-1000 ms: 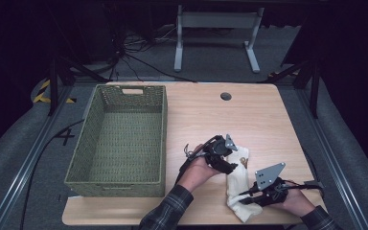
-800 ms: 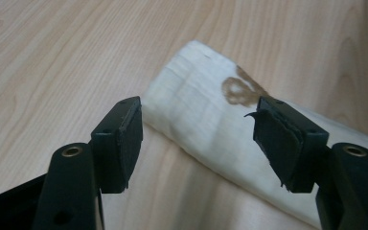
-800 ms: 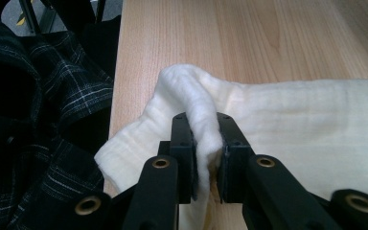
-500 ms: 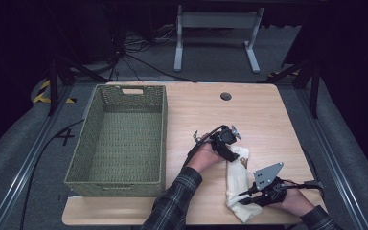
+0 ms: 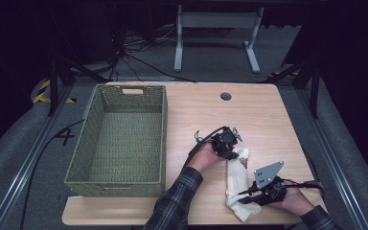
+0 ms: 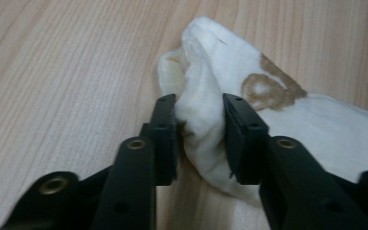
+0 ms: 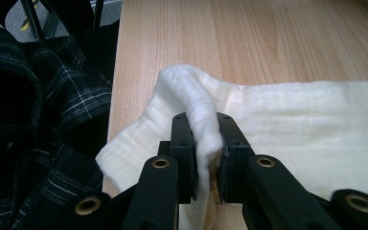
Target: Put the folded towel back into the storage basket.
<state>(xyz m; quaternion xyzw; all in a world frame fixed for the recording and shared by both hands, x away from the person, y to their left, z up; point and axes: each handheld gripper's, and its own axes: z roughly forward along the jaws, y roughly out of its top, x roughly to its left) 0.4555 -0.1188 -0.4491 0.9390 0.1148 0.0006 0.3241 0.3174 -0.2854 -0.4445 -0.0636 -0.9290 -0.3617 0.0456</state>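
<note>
High view: cream cloth (image 5: 237, 184), soft and crumpled, lay on wood-grain table (image 5: 258, 115) right of woven green basket (image 5: 120, 139). Left gripper view: left gripper (image 6: 199, 127), jaws just closed in, pinched a cloth fold w/ brown print. Right gripper view: right gripper (image 7: 206, 143) clamped a thick ridge of cloth.

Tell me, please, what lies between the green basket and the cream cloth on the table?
In the high view, the person's left forearm and bare table lie between basket and cloth.
</note>
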